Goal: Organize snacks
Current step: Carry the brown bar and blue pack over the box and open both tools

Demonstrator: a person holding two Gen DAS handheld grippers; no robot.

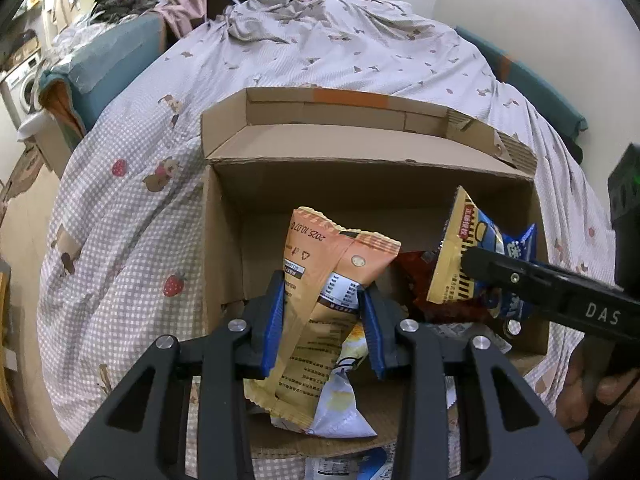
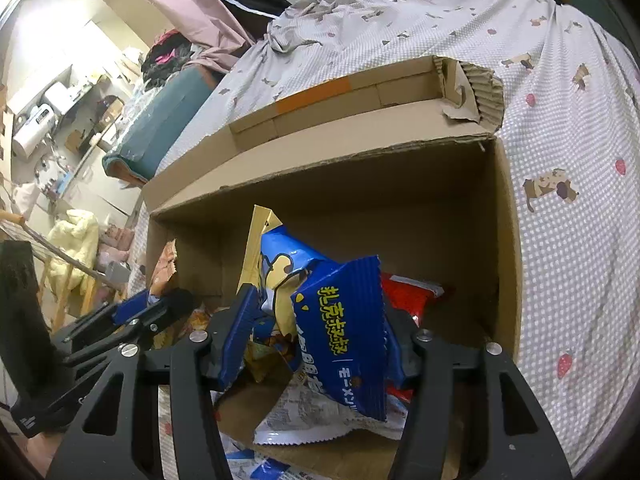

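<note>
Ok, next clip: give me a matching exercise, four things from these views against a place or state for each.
Things:
1. orange snack bag
2. blue snack bag
3. red snack bag
4. cardboard box

States:
A. sits open on the bed
B. clamped in the right gripper
C. lies inside the box
D. clamped in the left gripper

Pairs: 1-D, 2-B, 3-C, 4-A

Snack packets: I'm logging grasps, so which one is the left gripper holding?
The orange packet, clamped between the left gripper fingers. The blue-and-yellow packet is in the right gripper; the red packet lies loose in the cardboard box.
</note>
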